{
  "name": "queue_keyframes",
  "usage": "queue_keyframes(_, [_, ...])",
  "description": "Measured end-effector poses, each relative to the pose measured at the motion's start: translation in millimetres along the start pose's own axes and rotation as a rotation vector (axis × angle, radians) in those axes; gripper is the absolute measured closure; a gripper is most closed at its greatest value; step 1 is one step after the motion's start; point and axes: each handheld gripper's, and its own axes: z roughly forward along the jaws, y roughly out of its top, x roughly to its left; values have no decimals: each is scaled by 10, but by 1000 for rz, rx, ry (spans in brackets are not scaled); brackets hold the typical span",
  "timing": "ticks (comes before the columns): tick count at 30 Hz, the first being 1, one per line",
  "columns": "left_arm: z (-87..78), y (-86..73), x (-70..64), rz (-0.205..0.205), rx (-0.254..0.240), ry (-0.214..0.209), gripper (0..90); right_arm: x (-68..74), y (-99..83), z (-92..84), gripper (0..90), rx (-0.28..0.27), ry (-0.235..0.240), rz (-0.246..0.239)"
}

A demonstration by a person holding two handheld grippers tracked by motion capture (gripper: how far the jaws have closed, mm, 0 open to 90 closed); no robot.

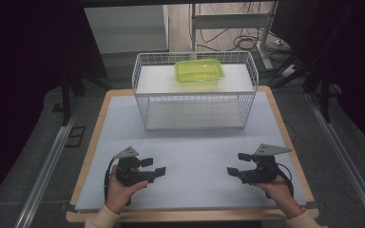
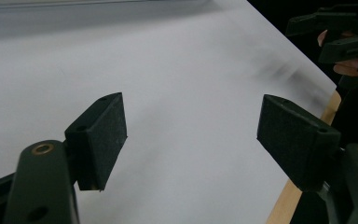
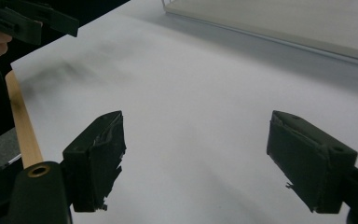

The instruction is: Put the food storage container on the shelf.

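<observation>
We see wooden table [image 1: 93, 142] under pale grey sheet [image 1: 195, 156], dark room around, grey floor, cables behind. White wire basket [image 1: 195, 90] stands at far edge of sheet; green tub [image 1: 199, 70] sits on basket's upper shelf, well apart from both grippers. Left gripper [image 1: 153, 167] low over near left of sheet, jaws spread wide, nothing between them. Right gripper [image 1: 238, 164] low over near right, jaws equally wide, holding nothing. Grippers point toward each other.

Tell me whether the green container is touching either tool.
Apart. The high view shows the green container up on the wire basket, with bare table between it and the left tool and right tool.
</observation>
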Motion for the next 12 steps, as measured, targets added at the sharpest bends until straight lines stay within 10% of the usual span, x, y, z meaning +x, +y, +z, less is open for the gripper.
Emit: queue_keyframes(12, [11, -35, 14, -12, 4, 4, 235, -34, -40, -67, 184, -20, -32, -16])
